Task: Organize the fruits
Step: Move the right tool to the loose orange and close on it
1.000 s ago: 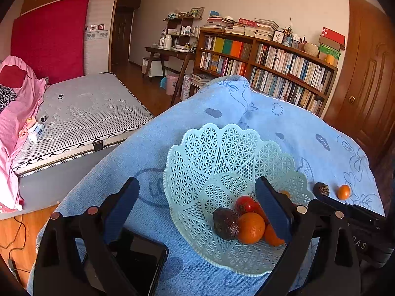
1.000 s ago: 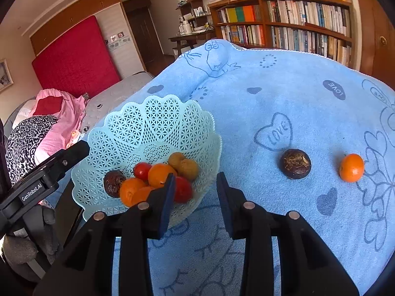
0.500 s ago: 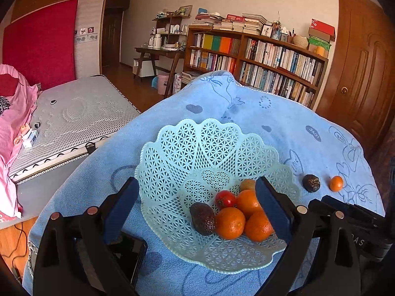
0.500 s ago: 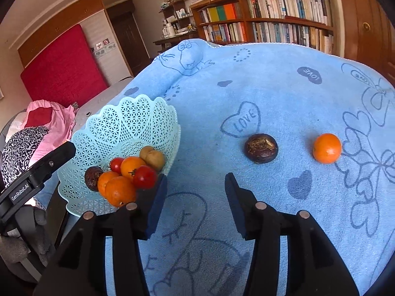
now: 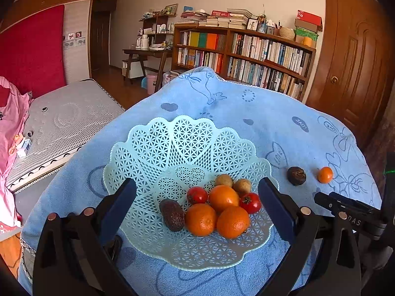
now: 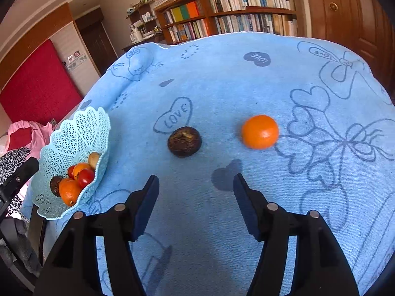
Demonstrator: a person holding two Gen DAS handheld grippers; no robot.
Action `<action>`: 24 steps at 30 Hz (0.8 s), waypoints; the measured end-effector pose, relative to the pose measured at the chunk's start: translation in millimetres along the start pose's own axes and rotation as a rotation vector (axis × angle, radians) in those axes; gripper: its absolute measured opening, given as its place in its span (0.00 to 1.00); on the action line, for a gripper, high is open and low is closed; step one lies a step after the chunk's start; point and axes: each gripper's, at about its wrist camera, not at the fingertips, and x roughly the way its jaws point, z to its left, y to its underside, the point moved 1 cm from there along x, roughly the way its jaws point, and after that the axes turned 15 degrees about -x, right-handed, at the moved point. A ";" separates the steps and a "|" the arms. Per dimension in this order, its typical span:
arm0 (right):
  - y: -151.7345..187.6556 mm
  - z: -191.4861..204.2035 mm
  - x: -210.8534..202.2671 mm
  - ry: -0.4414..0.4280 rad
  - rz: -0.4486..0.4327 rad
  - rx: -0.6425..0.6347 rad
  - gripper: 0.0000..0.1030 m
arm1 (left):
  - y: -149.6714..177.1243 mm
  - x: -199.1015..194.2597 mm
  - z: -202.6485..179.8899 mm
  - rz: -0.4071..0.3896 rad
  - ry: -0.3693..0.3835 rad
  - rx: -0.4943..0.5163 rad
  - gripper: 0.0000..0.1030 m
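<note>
A pale green lattice basket (image 5: 172, 148) (image 6: 74, 133) sits on a blue towel and holds several fruits: oranges (image 5: 223, 198), small tomatoes (image 5: 250, 202), a dark avocado (image 5: 172, 215) and two tan fruits (image 5: 223, 180). My left gripper (image 5: 197, 204) is open, its fingers either side of the basket's near part. On the towel lie a dark brown round fruit (image 6: 184, 141) (image 5: 296, 175) and a small orange (image 6: 260, 131) (image 5: 325, 174). My right gripper (image 6: 195, 197) is open and empty, just short of these two.
The blue towel (image 6: 246, 74) drapes a raised surface that drops off at the sides. A bed with a grey mattress (image 5: 69, 118) lies left, a bookshelf (image 5: 246, 56) and a wooden door (image 5: 353, 56) stand behind. The right gripper's body (image 5: 350, 209) shows at the left view's right edge.
My right gripper swung right, away from the basket toward the two loose fruits, and opened wider. The left view shifted so the basket sits more centred between its fingers.
</note>
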 end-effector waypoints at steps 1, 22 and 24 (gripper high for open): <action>0.1 -7.0 -0.1 0.006 0.001 0.018 0.63 | 0.8 0.6 -1.4 0.004 0.001 0.002 0.97; -39.5 -59.7 43.0 0.107 0.020 0.013 0.62 | 13.2 3.9 -41.5 0.040 0.040 0.104 0.97; -40.6 -59.3 46.8 0.103 0.032 -0.002 0.54 | 15.0 4.3 -47.1 0.044 0.044 0.120 0.97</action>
